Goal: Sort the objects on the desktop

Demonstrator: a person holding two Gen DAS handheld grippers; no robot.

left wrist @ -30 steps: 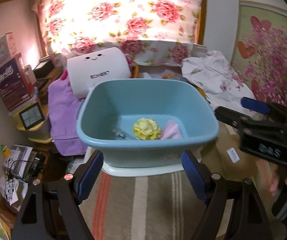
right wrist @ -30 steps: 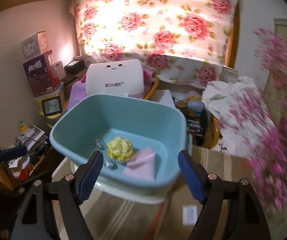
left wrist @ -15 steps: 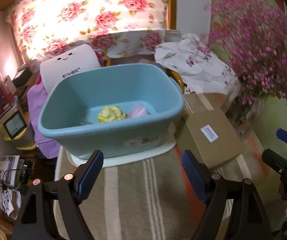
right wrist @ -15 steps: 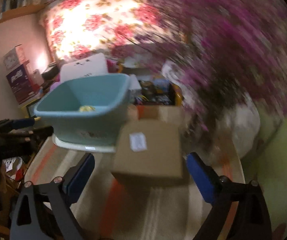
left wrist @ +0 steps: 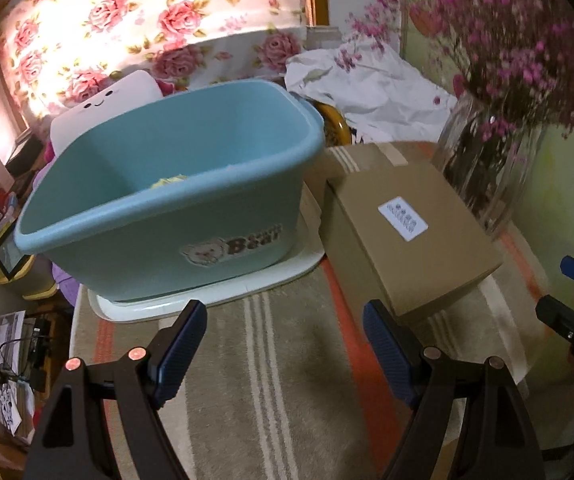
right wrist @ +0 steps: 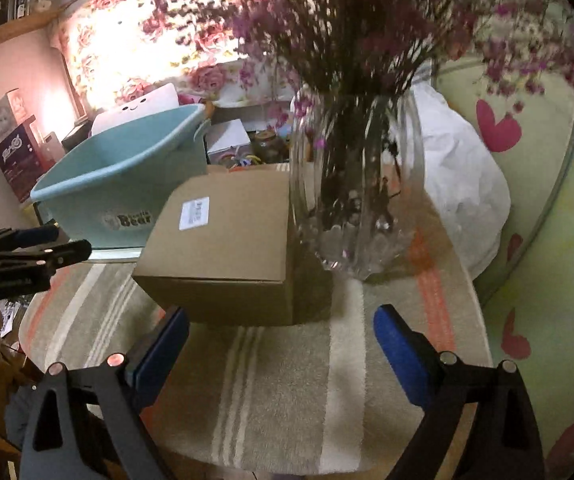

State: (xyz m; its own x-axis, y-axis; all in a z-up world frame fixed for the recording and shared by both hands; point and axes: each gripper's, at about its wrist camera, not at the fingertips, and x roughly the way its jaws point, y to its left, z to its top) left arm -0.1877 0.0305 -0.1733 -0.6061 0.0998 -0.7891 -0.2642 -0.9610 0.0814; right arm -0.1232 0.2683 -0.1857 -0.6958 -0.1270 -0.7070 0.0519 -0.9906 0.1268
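Note:
A light blue plastic tub point(left wrist: 191, 236) marked "Bear" stands on a white tray point(left wrist: 215, 292) at the table's left; a yellow crumpled ball point(left wrist: 169, 181) just shows over its rim. The tub also shows in the right wrist view point(right wrist: 127, 184). A brown cardboard box point(left wrist: 403, 236) with a white label sits to the tub's right, also in the right wrist view point(right wrist: 223, 248). My left gripper point(left wrist: 283, 344) is open and empty, low over the striped cloth before the tub. My right gripper point(right wrist: 281, 344) is open and empty in front of the box.
A glass vase point(right wrist: 351, 196) of purple dried flowers stands right behind the box, also in the left wrist view point(left wrist: 487, 160). A white bag point(right wrist: 463, 184) lies beyond it. The striped cloth point(right wrist: 287, 392) covers a round table. Clutter and boxes lie off the left edge.
Both grippers have pulled back from over the tub and swung right and lower. The box and vase have come into view. Both stay open and empty.

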